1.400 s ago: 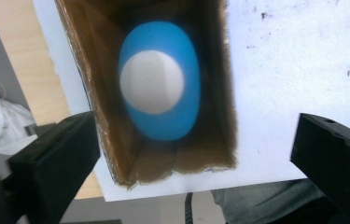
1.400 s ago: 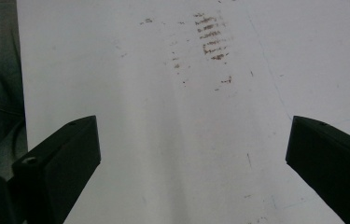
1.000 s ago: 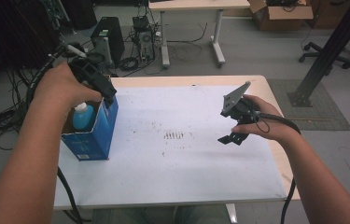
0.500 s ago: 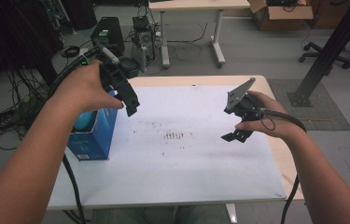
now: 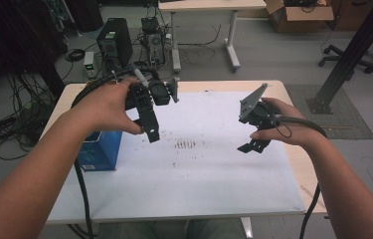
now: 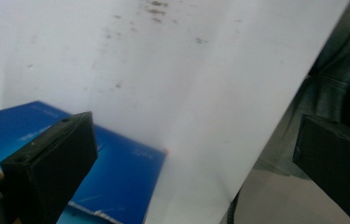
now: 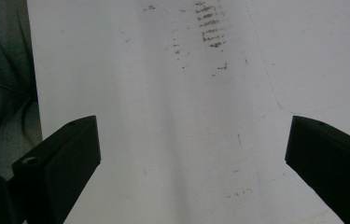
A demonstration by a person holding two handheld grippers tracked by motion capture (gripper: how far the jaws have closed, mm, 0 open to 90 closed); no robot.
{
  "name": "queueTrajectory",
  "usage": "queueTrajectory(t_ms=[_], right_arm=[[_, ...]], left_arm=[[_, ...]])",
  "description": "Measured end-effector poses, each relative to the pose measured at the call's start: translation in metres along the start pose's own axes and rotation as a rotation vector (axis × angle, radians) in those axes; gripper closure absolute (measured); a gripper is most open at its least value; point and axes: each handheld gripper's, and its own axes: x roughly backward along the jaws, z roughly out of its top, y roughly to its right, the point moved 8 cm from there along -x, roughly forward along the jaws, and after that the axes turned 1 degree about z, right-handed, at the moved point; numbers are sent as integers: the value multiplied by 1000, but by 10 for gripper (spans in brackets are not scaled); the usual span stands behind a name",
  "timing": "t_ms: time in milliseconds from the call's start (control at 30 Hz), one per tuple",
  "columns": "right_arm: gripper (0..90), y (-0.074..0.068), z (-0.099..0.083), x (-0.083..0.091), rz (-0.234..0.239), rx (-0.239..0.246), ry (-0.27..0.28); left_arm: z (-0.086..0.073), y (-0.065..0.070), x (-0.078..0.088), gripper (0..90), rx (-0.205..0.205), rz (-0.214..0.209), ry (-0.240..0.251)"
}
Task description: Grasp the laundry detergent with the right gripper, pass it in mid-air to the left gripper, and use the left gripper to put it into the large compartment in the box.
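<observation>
Above the table [image 5: 184,199] I hold both grippers off the surface: left gripper [image 5: 152,133], jaws wide apart and empty, with the blue box [image 5: 102,152] at its eight o'clock; right gripper [image 5: 253,146] likewise spread, empty.

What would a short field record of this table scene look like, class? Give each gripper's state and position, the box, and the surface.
left gripper: jaws open, empty, raised above the table just right of the box
right gripper: jaws open, empty, held over the table's right half
blue box: stands near the table's left edge, partly behind the left forearm
table: white top with dark smudges near the middle
</observation>
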Motion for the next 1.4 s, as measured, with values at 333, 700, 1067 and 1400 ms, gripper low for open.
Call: queueTrajectory(t_ms=[333,700,1067,1400], right_arm=[[34,-4,-8,-13,20,0,-47],[34,3,-6,-11,33,18,-92],[36,7,2,-14,53,37,-130],[37,8,1,-15,60,36,-147]], left_arm=[[1,14,-22,2,-124,-22,-9],[-4,14,-39,3,-180,-50,-17],[-7,9,-42,7,-192,-46,-26],[-9,4,-42,7,-186,-51,-19]])
